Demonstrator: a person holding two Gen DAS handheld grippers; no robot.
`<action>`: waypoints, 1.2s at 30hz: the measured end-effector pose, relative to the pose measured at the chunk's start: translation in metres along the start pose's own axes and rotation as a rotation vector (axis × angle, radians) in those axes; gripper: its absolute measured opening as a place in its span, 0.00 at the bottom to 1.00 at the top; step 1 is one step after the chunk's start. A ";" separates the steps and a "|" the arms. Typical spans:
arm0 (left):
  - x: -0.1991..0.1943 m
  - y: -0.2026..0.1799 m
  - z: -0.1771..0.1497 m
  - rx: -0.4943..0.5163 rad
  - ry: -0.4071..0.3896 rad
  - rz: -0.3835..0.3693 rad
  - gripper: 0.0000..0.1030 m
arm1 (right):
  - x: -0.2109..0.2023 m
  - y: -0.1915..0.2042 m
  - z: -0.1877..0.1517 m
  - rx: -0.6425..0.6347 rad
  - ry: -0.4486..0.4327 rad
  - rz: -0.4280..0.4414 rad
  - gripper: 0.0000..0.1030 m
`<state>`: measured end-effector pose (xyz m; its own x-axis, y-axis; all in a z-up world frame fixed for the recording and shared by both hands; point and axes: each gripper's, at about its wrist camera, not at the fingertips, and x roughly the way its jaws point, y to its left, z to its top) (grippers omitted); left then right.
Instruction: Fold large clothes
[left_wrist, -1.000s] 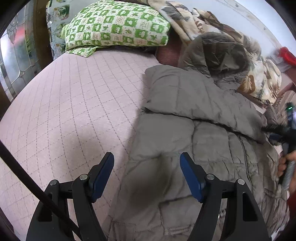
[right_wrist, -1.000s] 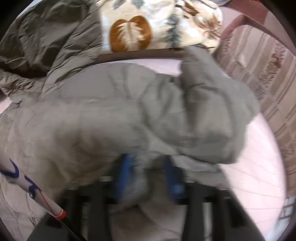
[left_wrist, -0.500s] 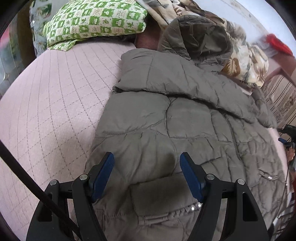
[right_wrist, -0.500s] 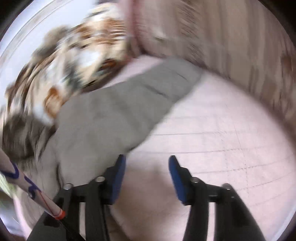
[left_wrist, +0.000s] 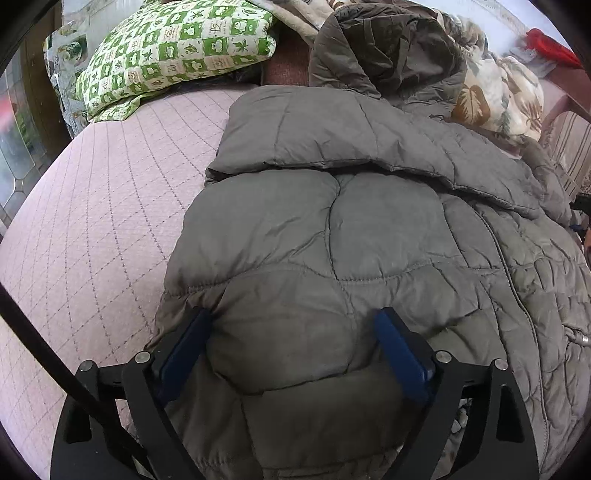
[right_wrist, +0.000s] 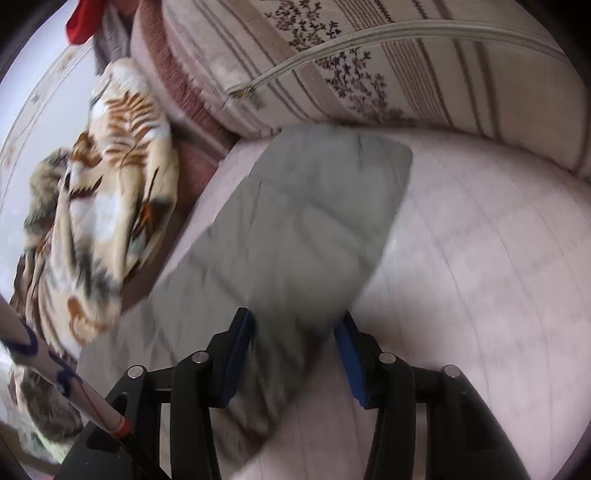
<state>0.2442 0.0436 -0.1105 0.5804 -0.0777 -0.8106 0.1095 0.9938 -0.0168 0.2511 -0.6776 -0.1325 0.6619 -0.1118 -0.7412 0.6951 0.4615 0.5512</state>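
My left gripper (left_wrist: 291, 350) sits low over the near hem of the grey quilted jacket (left_wrist: 369, 240), its blue pads (left_wrist: 400, 356) spread wide with a puffed panel of the padding bulging up between them; the jaws are apart and press against the fabric on either side without pinching it flat. The jacket lies spread on the pink quilted bedspread (left_wrist: 99, 221), filling the right half of my left camera's view, with one sleeve (left_wrist: 332, 125) folded across the chest from right to left and the hood (left_wrist: 384, 48) bunched at the far end. Far left of the hood rests a green and white checked pillow (left_wrist: 177, 48), and far right a leaf-print blanket (left_wrist: 495, 96) lies heaped beside the hood. My right gripper (right_wrist: 295, 350) straddles the other sleeve (right_wrist: 303, 229), which stretches away from me across the bedspread (right_wrist: 480, 258) toward a striped floral cushion (right_wrist: 369, 59) at the far side. The sleeve passes between the blue pads (right_wrist: 351, 362), which stand apart on either side of it; the picture is blurred here, so I cannot tell whether they touch the cloth, but they are not clamped on it. The same leaf-print blanket (right_wrist: 107, 206) lies to the left of this sleeve.
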 end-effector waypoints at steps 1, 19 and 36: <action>0.001 0.000 0.000 0.001 0.002 0.002 0.89 | 0.003 0.000 0.005 0.005 -0.005 -0.004 0.50; -0.073 0.048 0.012 -0.157 -0.135 -0.061 0.89 | -0.181 0.247 -0.077 -0.618 -0.135 0.031 0.10; -0.106 0.132 0.021 -0.332 -0.248 0.133 0.89 | -0.085 0.334 -0.449 -1.217 0.313 0.128 0.51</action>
<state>0.2135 0.1817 -0.0145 0.7524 0.0764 -0.6542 -0.2212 0.9649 -0.1418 0.3009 -0.1187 -0.0578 0.4951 0.1290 -0.8592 -0.1861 0.9817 0.0402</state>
